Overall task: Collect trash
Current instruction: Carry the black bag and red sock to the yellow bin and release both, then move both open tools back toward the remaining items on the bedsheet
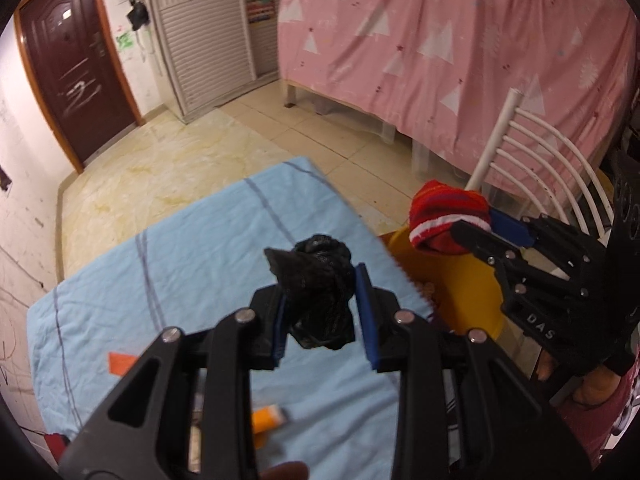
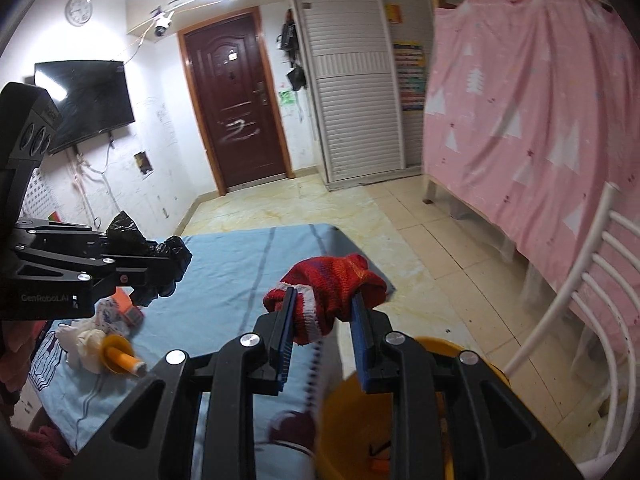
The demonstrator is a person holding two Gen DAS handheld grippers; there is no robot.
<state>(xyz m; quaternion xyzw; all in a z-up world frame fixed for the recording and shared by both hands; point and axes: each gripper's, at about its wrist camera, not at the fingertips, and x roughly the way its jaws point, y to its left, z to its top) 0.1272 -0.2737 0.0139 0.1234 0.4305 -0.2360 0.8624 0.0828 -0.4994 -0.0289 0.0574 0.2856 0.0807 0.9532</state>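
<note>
While both grippers hang over the table with loads in their jaws, the scene reads so:

Curtain (image 1: 460, 40): pink with white trees, draped over a bed frame along the right side of the room.
Floor (image 1: 168, 160): pale tiles, running to a dark red door (image 2: 236, 100) and a slatted wardrobe (image 2: 352, 92).
Table (image 1: 200, 240): covered by a light blue cloth with thin dark stripes.
Chair (image 2: 580, 300): white, curved bars, beside the table and in front of the curtain.
Bucket (image 2: 344, 420): yellow, at the table's near right corner, below the right gripper.
Left gripper (image 1: 324, 312): blue pads clamped on a crumpled black bag (image 1: 320, 292), held above the cloth.
Right gripper (image 2: 324, 328): pads clamped on a red knit piece (image 2: 332, 288) with a white band, held above the table edge and the bucket rim.
Table litter: white crumpled wads (image 2: 84, 340), an orange tube (image 2: 124, 356) and an orange scrap (image 1: 120, 362) lie on the cloth at the near left.
</note>
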